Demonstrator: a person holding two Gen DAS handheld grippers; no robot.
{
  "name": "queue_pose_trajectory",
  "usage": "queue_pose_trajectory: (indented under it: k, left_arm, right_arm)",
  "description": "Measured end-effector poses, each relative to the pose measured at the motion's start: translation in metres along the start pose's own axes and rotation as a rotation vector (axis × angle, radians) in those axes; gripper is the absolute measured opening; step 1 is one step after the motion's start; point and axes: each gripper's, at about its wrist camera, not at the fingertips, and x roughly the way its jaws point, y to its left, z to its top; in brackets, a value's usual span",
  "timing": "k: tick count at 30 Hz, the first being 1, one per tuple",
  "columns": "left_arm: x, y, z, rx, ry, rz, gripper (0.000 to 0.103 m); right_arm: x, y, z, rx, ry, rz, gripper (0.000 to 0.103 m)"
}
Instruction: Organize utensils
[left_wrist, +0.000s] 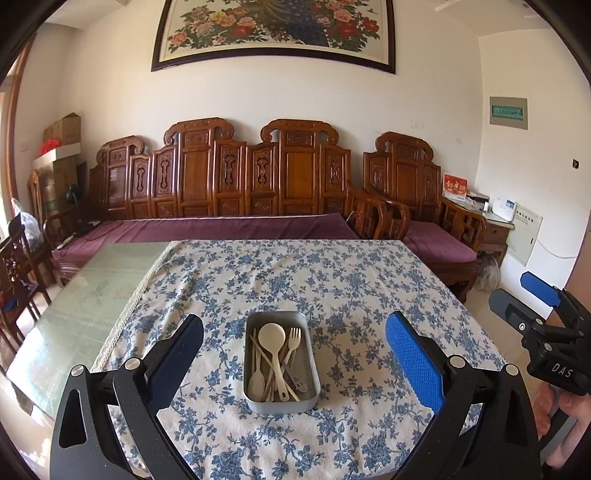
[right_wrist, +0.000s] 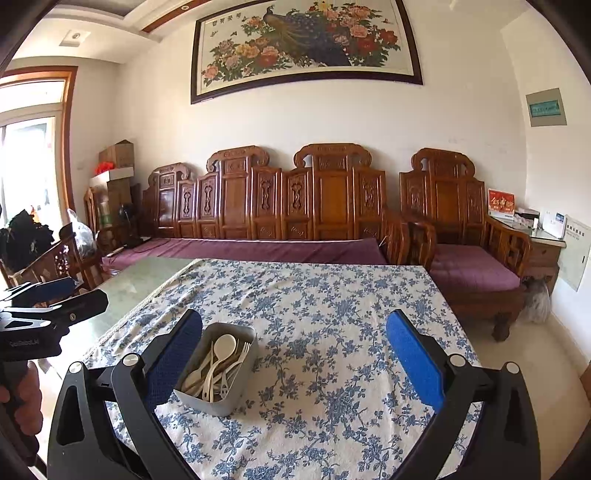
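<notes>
A grey metal tray (left_wrist: 312, 373) stands on the blue-flowered tablecloth and holds cream spoons (left_wrist: 272, 336), a cream fork (left_wrist: 294, 338) and chopsticks. My left gripper (left_wrist: 295, 354) is open and empty, raised above the table with the tray between its fingers in view. My right gripper (right_wrist: 295, 354) is open and empty; the tray (right_wrist: 236, 384) sits near its left finger (right_wrist: 173, 354). The right gripper also shows at the right edge of the left wrist view (left_wrist: 532, 295), off the table. The left gripper shows at the left edge of the right wrist view (right_wrist: 55, 295).
The tablecloth (left_wrist: 332, 280) covers the right part of a glass-topped table (left_wrist: 96, 291). A carved wooden sofa with purple cushions (left_wrist: 229, 225) stands behind the table. An armchair (left_wrist: 436, 236) is at the back right and a wooden chair (left_wrist: 18, 266) at the left.
</notes>
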Motion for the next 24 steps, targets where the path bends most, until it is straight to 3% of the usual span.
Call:
queue_pose_trajectory:
  k: [24]
  left_arm:
    - [-0.0032,-0.0023,-0.0012,0.009,-0.011,0.010,0.095]
  right_arm:
    - [0.0068,-0.0033,-0.0045,0.013,0.012,-0.002,0.100]
